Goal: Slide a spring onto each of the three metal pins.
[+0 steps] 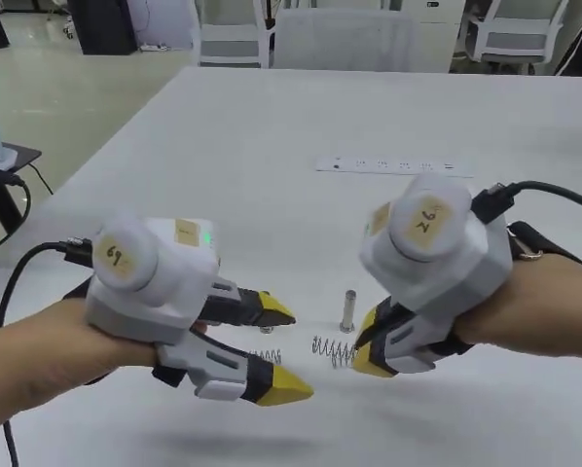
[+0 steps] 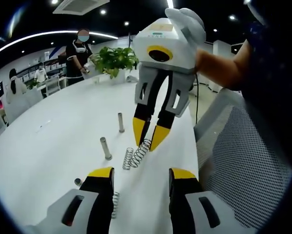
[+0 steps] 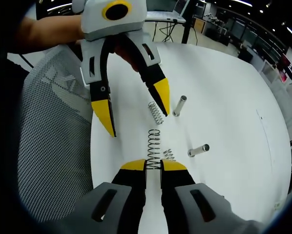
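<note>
We see the right hand-held gripper (image 3: pixel 154 165) with its yellow-tipped jaws pinched on one end of a thin coiled wire spring (image 3: pixel 154 141). The spring's long axis runs straight out from the jaws, low over the smooth white desk (image 3: pixel 224 97), toward the left hand-held gripper (image 3: pixel 136 119). That one's jaws stand apart beside a second spring (image 3: pixel 156 112), near a smooth cylindrical metal pin (image 3: pixel 180 106).
</note>
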Available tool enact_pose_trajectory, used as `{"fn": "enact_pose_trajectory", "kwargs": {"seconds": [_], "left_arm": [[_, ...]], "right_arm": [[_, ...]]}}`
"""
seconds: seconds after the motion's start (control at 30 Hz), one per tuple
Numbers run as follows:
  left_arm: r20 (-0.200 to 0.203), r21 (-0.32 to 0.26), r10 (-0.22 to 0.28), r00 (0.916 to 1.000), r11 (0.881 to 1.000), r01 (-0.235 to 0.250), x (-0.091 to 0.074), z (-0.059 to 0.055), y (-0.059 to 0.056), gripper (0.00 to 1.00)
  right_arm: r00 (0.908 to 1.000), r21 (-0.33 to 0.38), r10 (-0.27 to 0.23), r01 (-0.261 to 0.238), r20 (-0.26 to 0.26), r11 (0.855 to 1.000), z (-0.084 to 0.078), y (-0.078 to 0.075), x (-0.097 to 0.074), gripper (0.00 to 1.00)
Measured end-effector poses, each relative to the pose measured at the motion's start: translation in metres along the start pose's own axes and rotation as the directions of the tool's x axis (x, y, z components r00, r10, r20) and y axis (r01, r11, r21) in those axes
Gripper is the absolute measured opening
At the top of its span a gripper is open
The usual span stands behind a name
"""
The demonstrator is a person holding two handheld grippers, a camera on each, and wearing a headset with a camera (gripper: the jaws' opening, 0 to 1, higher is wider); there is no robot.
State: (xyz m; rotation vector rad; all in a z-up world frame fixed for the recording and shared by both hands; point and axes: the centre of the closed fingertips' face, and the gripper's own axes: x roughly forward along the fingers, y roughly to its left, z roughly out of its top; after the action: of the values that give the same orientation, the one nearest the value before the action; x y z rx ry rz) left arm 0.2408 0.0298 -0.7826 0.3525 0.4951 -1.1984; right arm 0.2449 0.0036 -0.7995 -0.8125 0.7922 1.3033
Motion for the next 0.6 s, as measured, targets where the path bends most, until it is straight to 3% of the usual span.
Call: {"fn": "enact_pose_trajectory", "kwargs": {"seconds": [0.6], "left_arm": [[0.021,0.053,-0.026,0.9994,0.998,0.025,0.0096,0.004,-0.0025,0.17]], "right_arm": [[0.9989,-0.025,0.045,-0.045,0.014,0.999,0.0063,0.0095,-0.0017,0.08]]}}
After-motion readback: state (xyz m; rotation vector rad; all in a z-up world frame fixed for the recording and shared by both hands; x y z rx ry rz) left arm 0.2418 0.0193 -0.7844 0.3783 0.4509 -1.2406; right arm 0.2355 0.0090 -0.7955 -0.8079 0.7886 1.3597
